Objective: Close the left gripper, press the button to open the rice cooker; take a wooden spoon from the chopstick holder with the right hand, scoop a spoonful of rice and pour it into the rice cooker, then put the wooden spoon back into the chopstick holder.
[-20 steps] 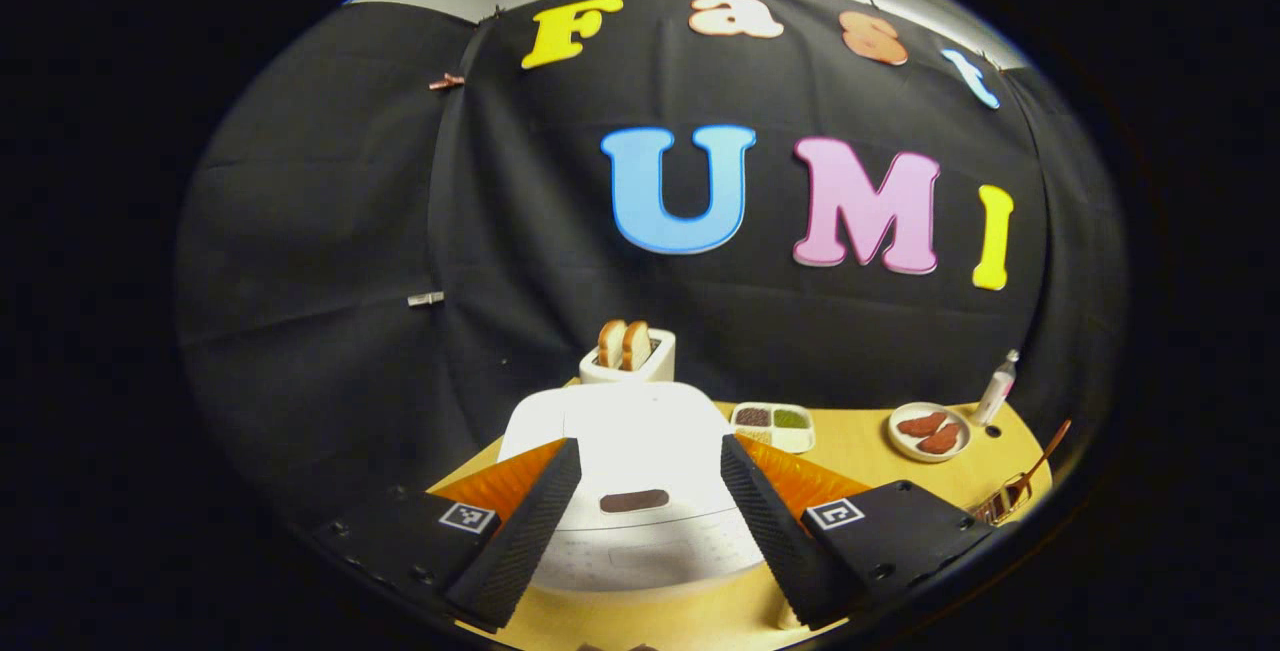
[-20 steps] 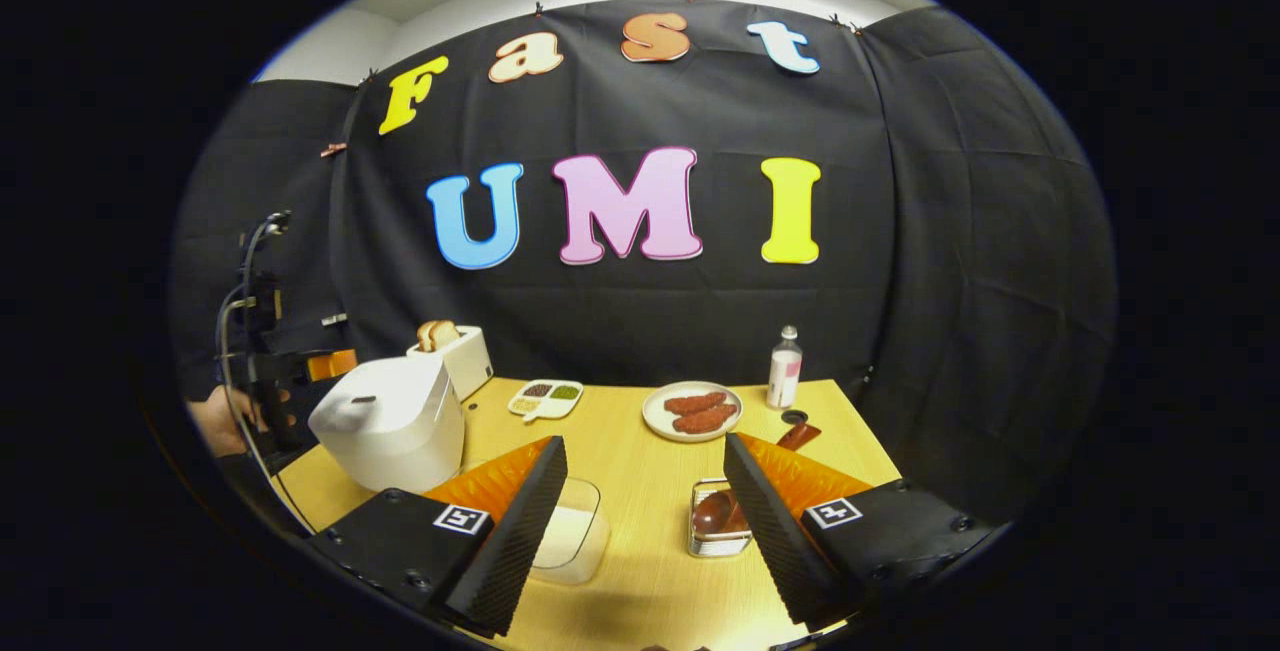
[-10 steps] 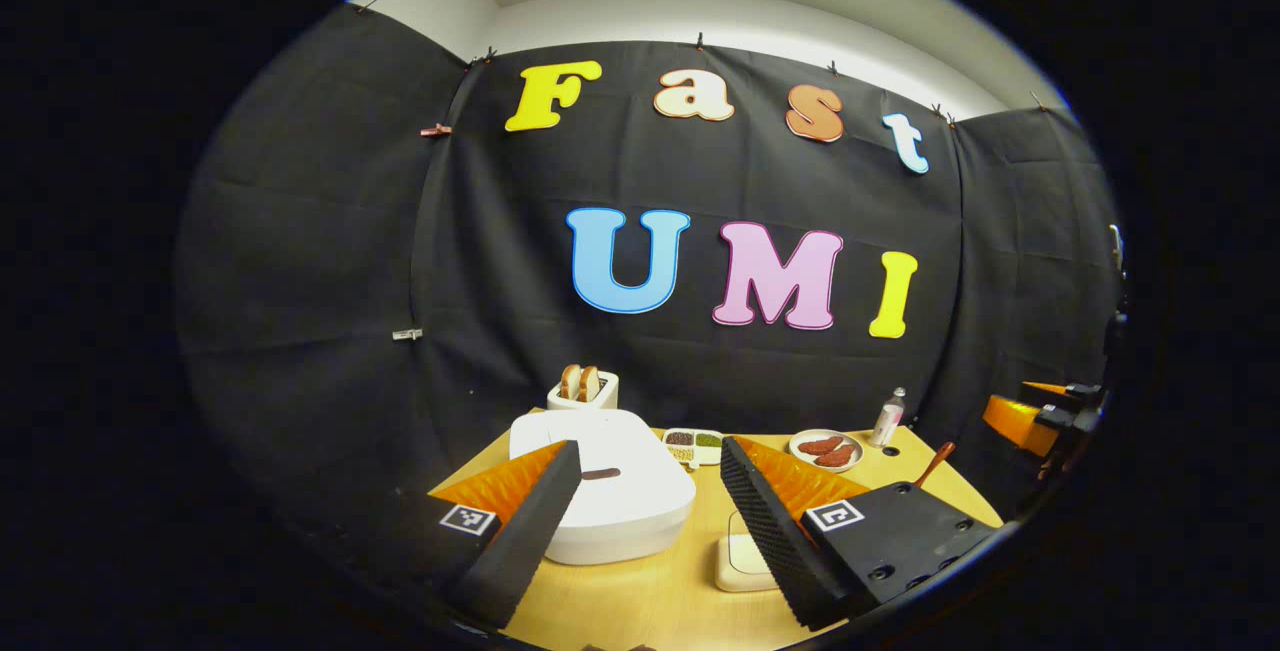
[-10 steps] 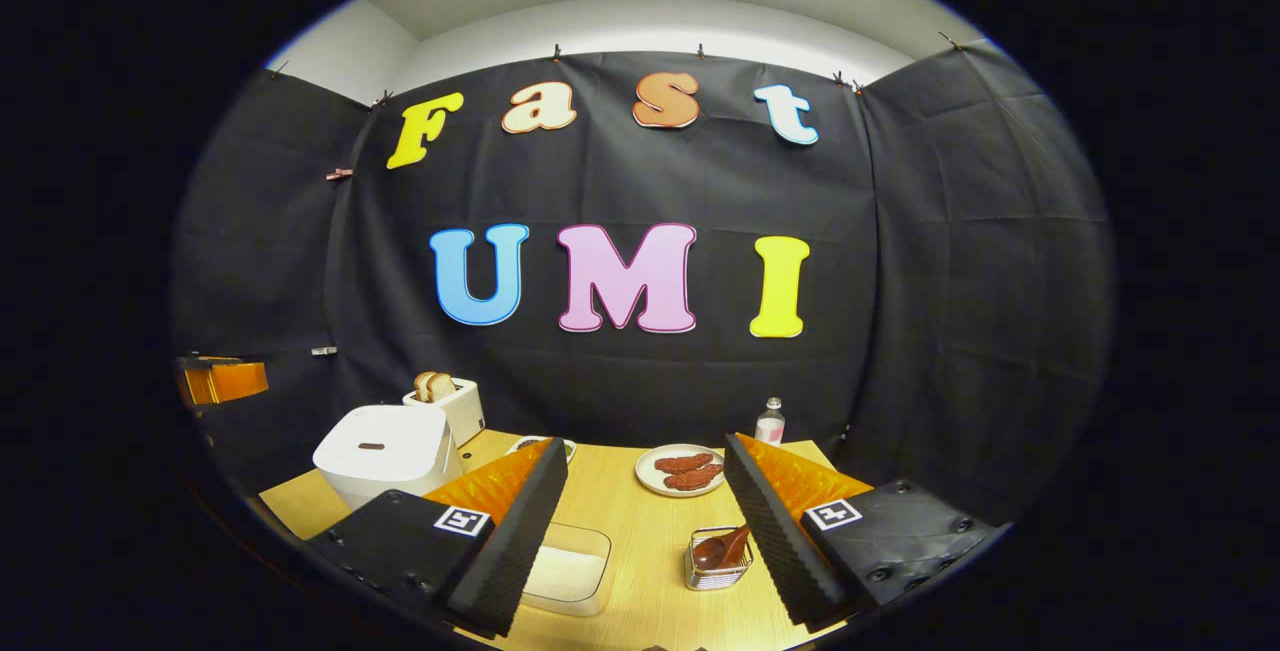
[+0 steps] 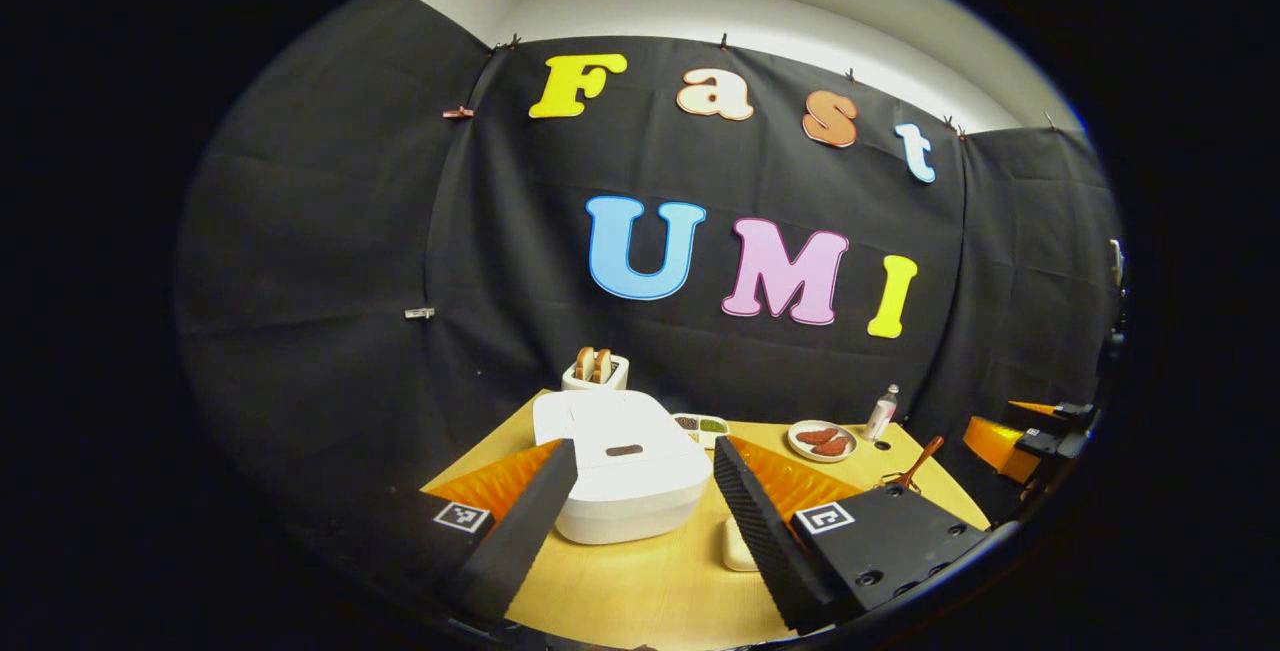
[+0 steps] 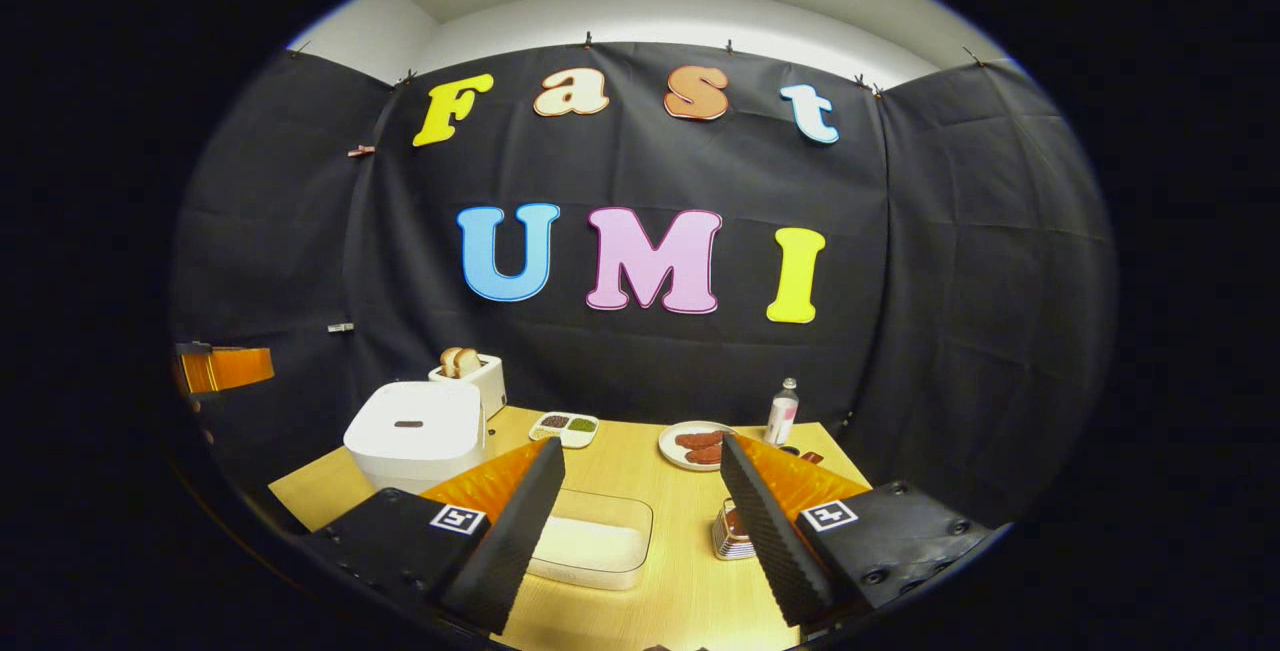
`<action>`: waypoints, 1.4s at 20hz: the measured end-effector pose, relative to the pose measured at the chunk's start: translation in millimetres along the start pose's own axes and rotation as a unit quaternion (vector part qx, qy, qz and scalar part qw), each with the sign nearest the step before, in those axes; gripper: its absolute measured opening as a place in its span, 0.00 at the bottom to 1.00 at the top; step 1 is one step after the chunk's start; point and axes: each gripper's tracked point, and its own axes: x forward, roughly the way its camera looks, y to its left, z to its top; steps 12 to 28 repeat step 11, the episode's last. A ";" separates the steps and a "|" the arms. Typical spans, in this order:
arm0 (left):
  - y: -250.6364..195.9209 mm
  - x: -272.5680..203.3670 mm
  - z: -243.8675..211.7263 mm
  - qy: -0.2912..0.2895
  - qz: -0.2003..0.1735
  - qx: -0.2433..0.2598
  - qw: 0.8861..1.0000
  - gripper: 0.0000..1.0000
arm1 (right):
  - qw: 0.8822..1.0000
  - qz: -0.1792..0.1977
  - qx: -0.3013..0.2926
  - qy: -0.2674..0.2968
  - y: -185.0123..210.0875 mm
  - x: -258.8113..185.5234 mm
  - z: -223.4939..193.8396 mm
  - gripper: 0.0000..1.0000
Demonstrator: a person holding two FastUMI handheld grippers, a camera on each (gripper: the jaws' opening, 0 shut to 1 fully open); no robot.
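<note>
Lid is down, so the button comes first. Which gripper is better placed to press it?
Left. The rice cooker sits just ahead between its open jaws, button facing it; the right gripper hangs over the rice container.

- Black cloth [image 6: 950, 261] hangs across the booth's back and sides, clipped along its top edge.
- A pale wall [image 6: 640, 16] shows above it.
- A light wooden table [image 6: 620, 461] stands below.

Smooth white plastic rice cooker [image 5: 625, 466] on matt light wooden table [image 5: 650, 591].
</note>
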 end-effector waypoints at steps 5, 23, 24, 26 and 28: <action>-0.4 2.9 -1.4 0.002 -0.005 0.023 1.000 0.95 | 1.000 -0.019 0.017 0.002 -13.3 -2.5 2.2 0.98; -2.5 3.8 -1.0 0.003 -0.010 0.045 0.999 0.95 | 0.999 -0.036 0.027 0.008 -26.3 -2.8 -1.2 0.99; -2.5 3.8 -1.0 0.003 -0.010 0.045 0.999 0.95 | 0.999 -0.036 0.027 0.008 -26.3 -2.8 -1.2 0.99; -2.5 3.8 -1.0 0.003 -0.010 0.045 0.999 0.95 | 0.999 -0.036 0.027 0.008 -26.3 -2.8 -1.2 0.99; -2.5 3.8 -1.0 0.003 -0.010 0.045 0.999 0.95 | 0.999 -0.036 0.027 0.008 -26.3 -2.8 -1.2 0.99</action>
